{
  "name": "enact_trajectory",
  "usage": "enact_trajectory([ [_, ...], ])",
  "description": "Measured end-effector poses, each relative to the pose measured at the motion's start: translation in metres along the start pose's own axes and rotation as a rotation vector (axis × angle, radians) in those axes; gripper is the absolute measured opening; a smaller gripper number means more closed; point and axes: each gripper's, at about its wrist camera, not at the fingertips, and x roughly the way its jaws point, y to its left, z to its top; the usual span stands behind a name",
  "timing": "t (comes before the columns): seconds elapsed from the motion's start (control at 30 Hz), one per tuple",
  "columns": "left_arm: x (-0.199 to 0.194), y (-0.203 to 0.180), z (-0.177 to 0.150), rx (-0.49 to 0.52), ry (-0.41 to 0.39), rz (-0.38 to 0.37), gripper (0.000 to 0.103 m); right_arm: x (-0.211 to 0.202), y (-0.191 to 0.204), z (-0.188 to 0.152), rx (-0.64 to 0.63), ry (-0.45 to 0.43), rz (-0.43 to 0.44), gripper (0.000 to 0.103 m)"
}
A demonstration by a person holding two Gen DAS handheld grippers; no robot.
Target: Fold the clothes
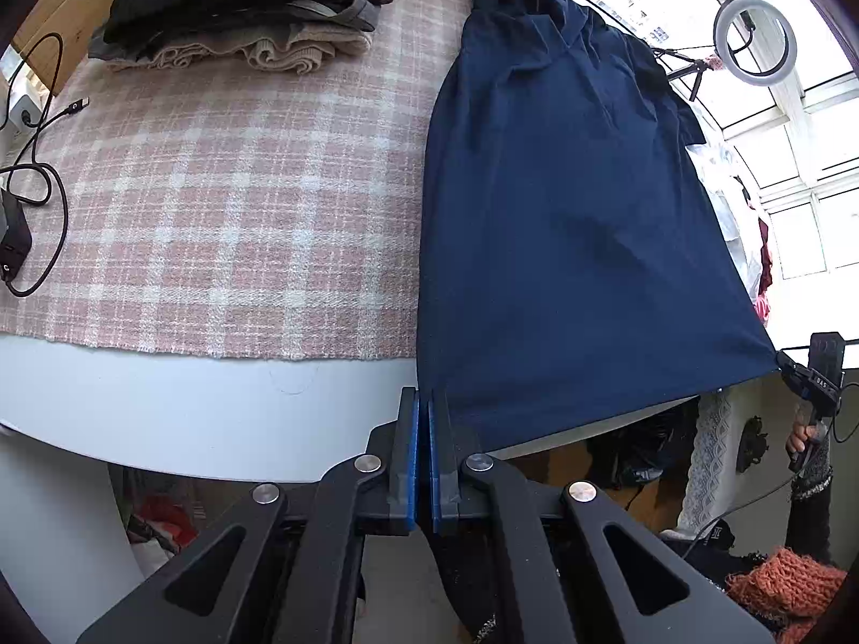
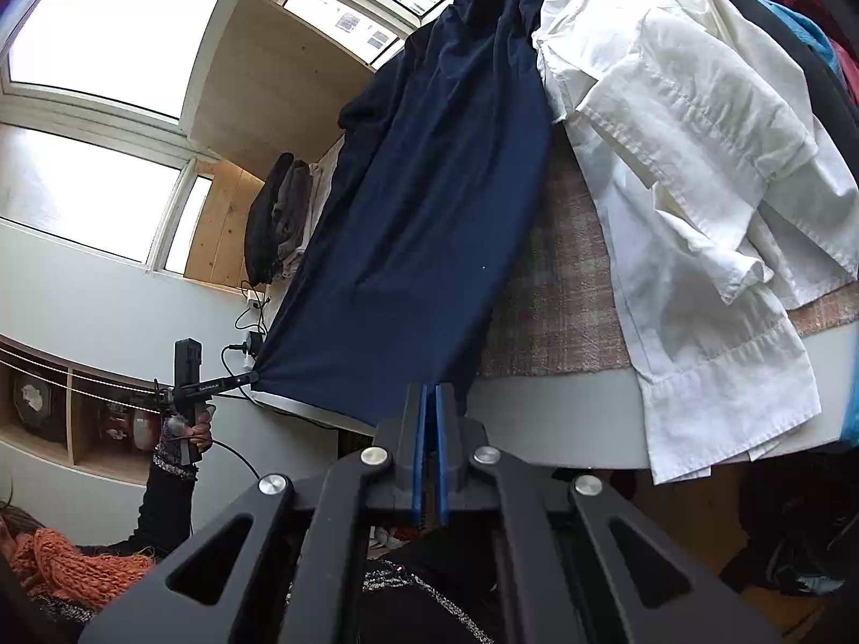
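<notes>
Checked blanket (image 1: pixel 215 204) bare left of navy garment (image 1: pixel 563 225); my left gripper (image 1: pixel 428 402) and right gripper (image 2: pixel 429 397) clamp its near-edge corners, hem taut.

Surface: a white table (image 1: pixel 161 408) carried everything.
Cover: a pink plaid cloth (image 1: pixel 225 204) lay over it, short of the near edge.
Far left: a stack of folded clothes (image 1: pixel 241 16) sat on the cloth.
Left edge: a black cable (image 1: pixel 48 177) lay coiled.
Right: white shirts (image 2: pixel 698 214) lay heaped, hanging over the near edge.
Middle: a navy garment (image 1: pixel 563 214) lay stretched from far to near.
</notes>
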Motion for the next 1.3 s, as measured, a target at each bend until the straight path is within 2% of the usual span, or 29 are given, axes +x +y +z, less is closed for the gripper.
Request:
enact_trajectory([
  [0.17,0.038,0.001,0.0,0.012,0.083,0.039,0.003,-0.003,0.009,0.009,-0.01,-0.014,-0.029,0.004],
  [0.27,0.033,0.01,0.001,-0.01,0.101,0.051,0.008,-0.005,0.015,0.014,-0.016,-0.023,-0.047,0.007],
  [0.33,0.027,0.017,0.002,-0.027,0.11,0.056,0.007,-0.006,0.018,0.017,-0.019,-0.028,-0.058,0.007],
  [0.37,0.016,0.018,0.009,-0.028,0.089,0.055,0.007,-0.007,0.02,0.019,-0.021,-0.031,-0.064,0.007],
  [0.4,0.002,0.018,0.019,-0.025,0.057,0.053,0.007,-0.007,0.022,0.021,-0.023,-0.034,-0.07,0.009],
  [0.47,-0.026,0.017,0.038,-0.019,-0.007,0.048,0.007,-0.008,0.025,0.024,-0.027,-0.039,-0.081,0.028],
  [0.53,-0.05,0.005,0.07,0.034,-0.068,0.056,0.007,-0.005,0.042,0.047,-0.051,-0.065,-0.088,0.039],
  [0.67,-0.074,-0.024,0.166,0.143,-0.163,0.053,0.007,0.008,0.089,0.115,-0.122,-0.14,-0.095,0.039],
  [0.77,-0.064,-0.046,0.232,0.192,-0.196,0.03,0.015,0.018,0.125,0.166,-0.176,-0.196,-0.1,0.039],
  [0.87,-0.032,-0.061,0.287,0.192,-0.195,0.003,0.015,0.031,0.148,0.212,-0.203,-0.229,-0.119,0.041],
  [1.0,0.012,-0.069,0.331,0.166,-0.151,-0.008,0.015,0.045,0.141,0.245,-0.173,-0.232,-0.132,0.041],
  [1.1,0.04,-0.068,0.358,0.113,-0.132,-0.046,0.016,0.055,0.123,0.261,-0.161,-0.218,-0.146,0.049],
  [1.2,0.064,-0.063,0.383,0.045,-0.125,-0.085,0.023,0.066,0.097,0.279,-0.13,-0.198,-0.162,0.051],
  [1.3,0.087,-0.061,0.406,0.012,-0.098,-0.093,0.03,0.079,0.066,0.302,-0.076,-0.182,-0.157,0.051],
])
